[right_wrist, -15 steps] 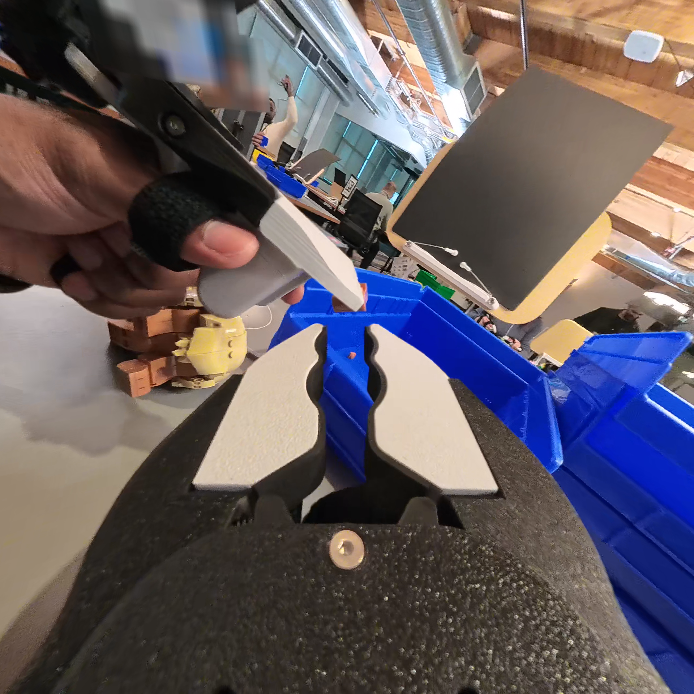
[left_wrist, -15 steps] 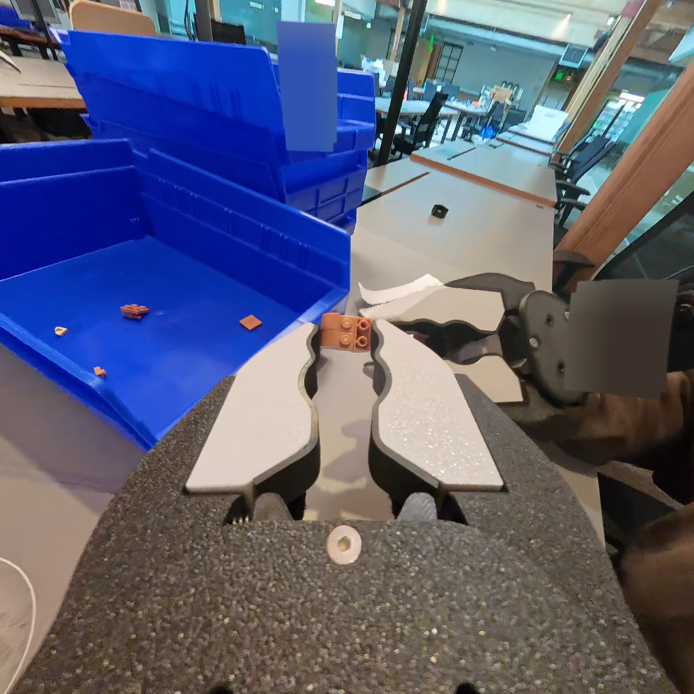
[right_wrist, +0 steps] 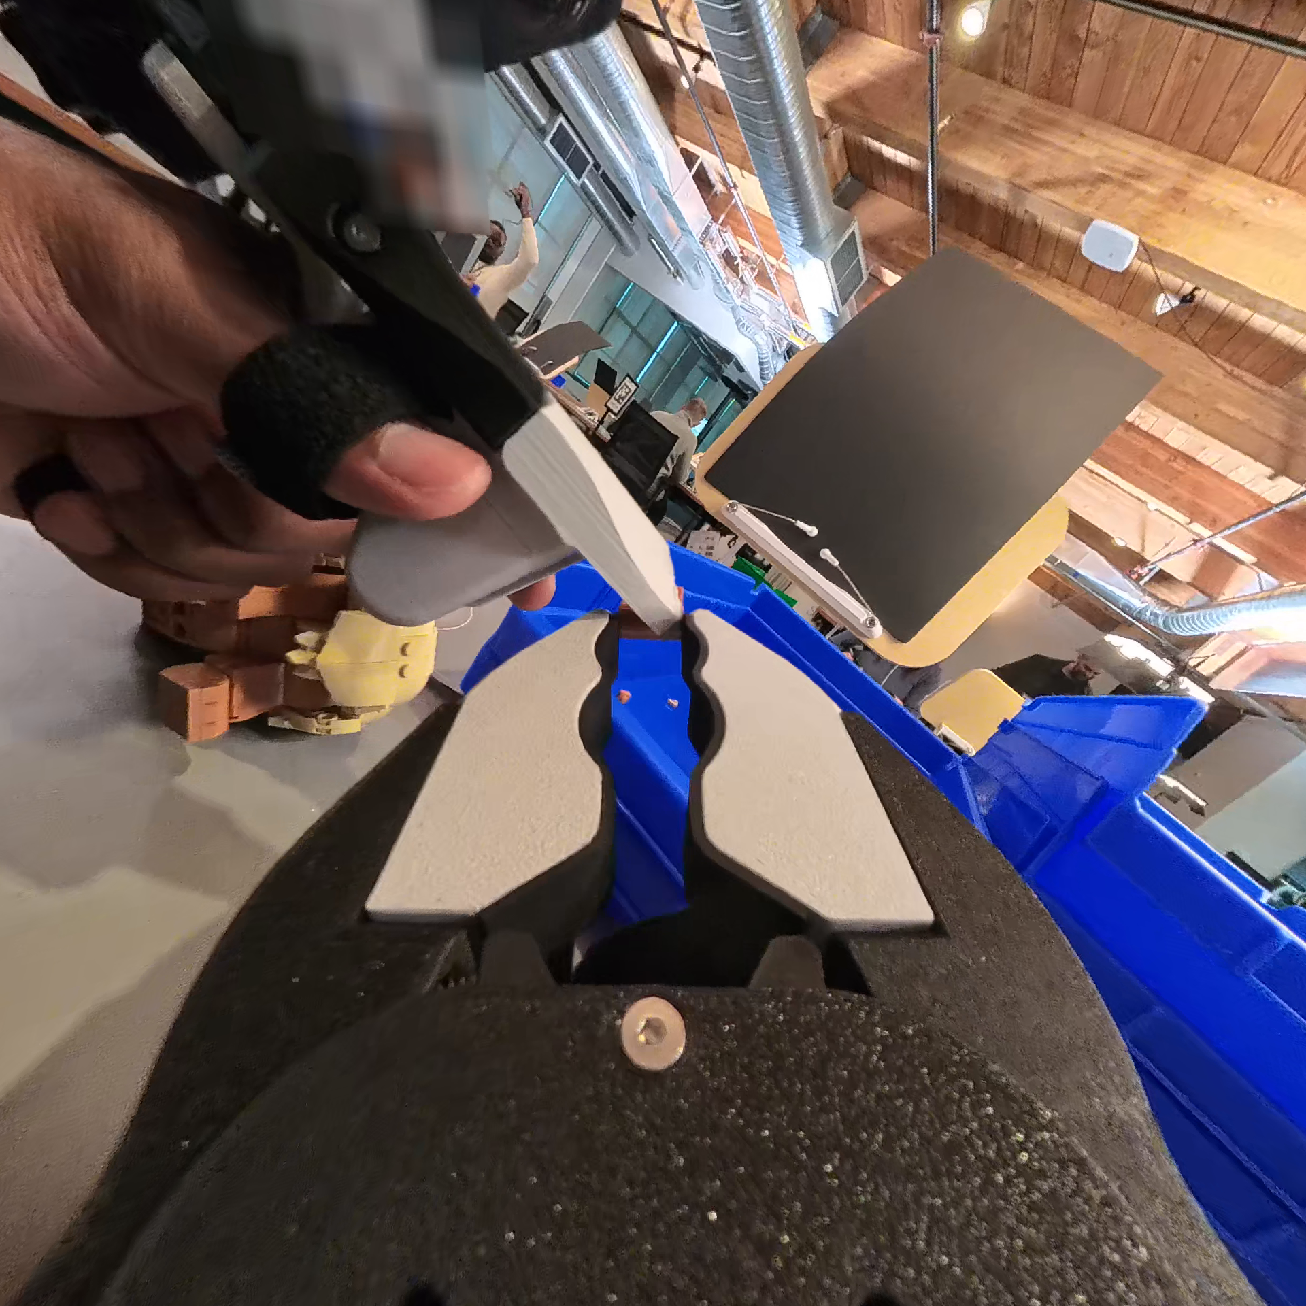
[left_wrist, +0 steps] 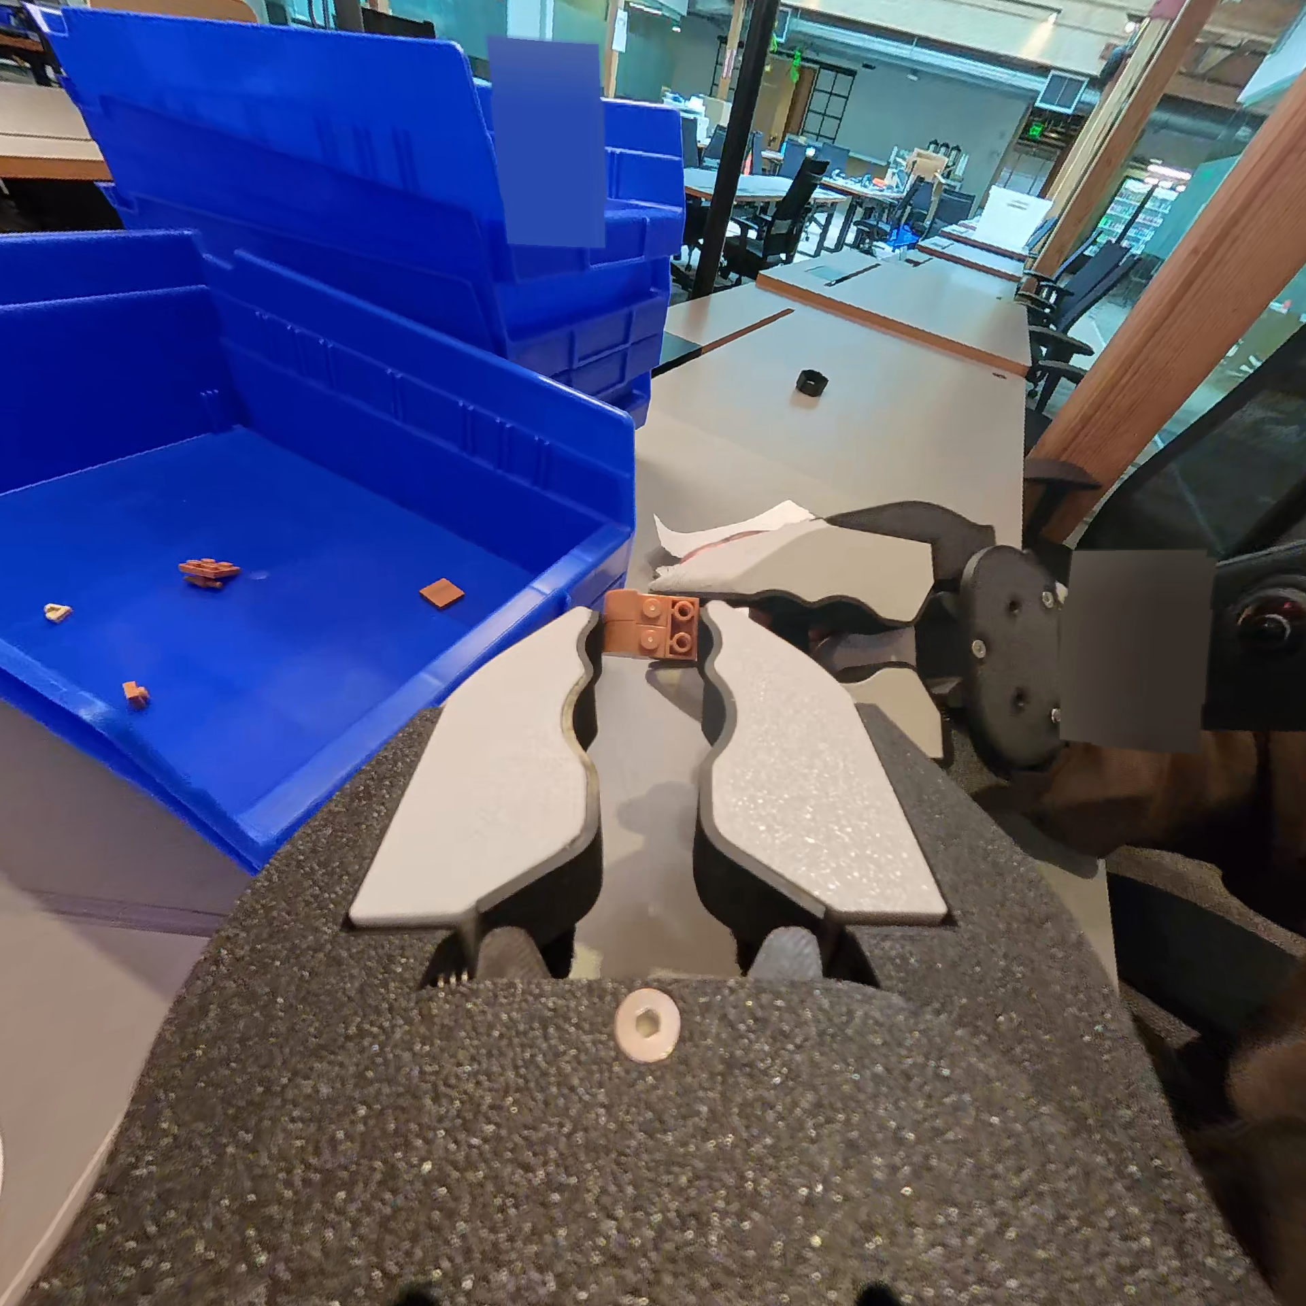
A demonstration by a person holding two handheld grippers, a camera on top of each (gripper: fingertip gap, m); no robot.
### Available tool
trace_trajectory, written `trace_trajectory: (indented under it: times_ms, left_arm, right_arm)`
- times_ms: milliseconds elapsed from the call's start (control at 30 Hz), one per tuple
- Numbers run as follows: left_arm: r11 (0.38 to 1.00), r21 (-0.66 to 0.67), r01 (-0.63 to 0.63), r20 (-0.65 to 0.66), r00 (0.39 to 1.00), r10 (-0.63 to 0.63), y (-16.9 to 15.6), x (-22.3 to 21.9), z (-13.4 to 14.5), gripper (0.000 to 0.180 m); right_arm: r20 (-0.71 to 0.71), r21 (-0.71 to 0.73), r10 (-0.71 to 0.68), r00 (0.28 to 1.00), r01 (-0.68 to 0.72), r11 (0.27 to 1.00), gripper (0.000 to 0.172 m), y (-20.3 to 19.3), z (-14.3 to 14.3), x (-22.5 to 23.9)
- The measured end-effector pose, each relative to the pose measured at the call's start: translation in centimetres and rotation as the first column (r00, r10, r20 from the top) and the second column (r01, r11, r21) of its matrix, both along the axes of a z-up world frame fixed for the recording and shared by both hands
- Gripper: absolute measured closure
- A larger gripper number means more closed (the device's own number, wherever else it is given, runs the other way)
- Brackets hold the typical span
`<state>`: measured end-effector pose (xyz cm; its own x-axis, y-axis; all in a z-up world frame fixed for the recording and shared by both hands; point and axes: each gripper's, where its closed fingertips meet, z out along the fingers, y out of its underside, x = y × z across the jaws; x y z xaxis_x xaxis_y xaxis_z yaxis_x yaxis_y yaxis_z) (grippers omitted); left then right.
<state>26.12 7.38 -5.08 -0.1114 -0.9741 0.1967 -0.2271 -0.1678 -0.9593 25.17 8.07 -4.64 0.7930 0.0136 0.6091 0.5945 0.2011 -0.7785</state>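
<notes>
My left gripper (left_wrist: 650, 629) is shut on a small brown brick piece (left_wrist: 651, 627), with studs on its right half, held above the grey table beside a blue bin (left_wrist: 495, 459). The right gripper's fingers (left_wrist: 813, 565) reach in from the right, and the upper tip rests on the top of that piece. In the right wrist view my right gripper (right_wrist: 646, 625) has its tips closed on the same brown piece (right_wrist: 636, 627). The left gripper's finger (right_wrist: 601, 516) comes down across it from the upper left, held by a hand (right_wrist: 141, 353).
The blue bin holds a brown tile (left_wrist: 442, 592) and a few small loose bricks (left_wrist: 206, 571). More blue bins (left_wrist: 318, 177) are stacked behind. A brown and yellow brick model (right_wrist: 353, 664) lies on the table. White paper (left_wrist: 728, 526) and a small black part (left_wrist: 811, 384) lie farther off.
My right gripper has moved in onto the brown piece that the left gripper holds, and its tips have narrowed onto it. The left gripper has kept its grasp and barely moved.
</notes>
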Motion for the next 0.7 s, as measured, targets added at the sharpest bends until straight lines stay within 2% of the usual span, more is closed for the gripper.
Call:
trace_trajectory:
  times_ms: [167, 333, 467, 700]
  left_arm:
    - [0.999, -0.004, 0.049, 0.017, 0.999, -0.049, -0.4, -0.5, 0.4, 0.155]
    - [0.977, -0.103, 0.184, 0.037, 0.983, -0.181, -1.6, -1.2, 1.1, 0.155]
    - [0.919, -0.229, 0.323, -0.022, 0.941, -0.336, -3.7, -1.3, 0.0, 0.155]
    - [0.863, -0.296, 0.41, -0.031, 0.899, -0.438, -5.7, -1.2, -0.9, 0.16]
  right_arm:
    - [0.016, 0.004, 0.058, 0.998, -0.058, 0.998, 0.155, -0.7, 0.3, 0.4]
    - [0.156, 0.057, 0.191, 0.969, -0.202, 0.978, 0.156, -3.1, 0.4, 0.0]
    - [0.171, 0.05, 0.257, 0.951, -0.268, 0.962, 0.155, -4.1, 0.2, 0.2]
    - [0.171, -0.017, 0.393, 0.904, -0.396, 0.918, 0.156, -5.6, -1.3, -1.3]
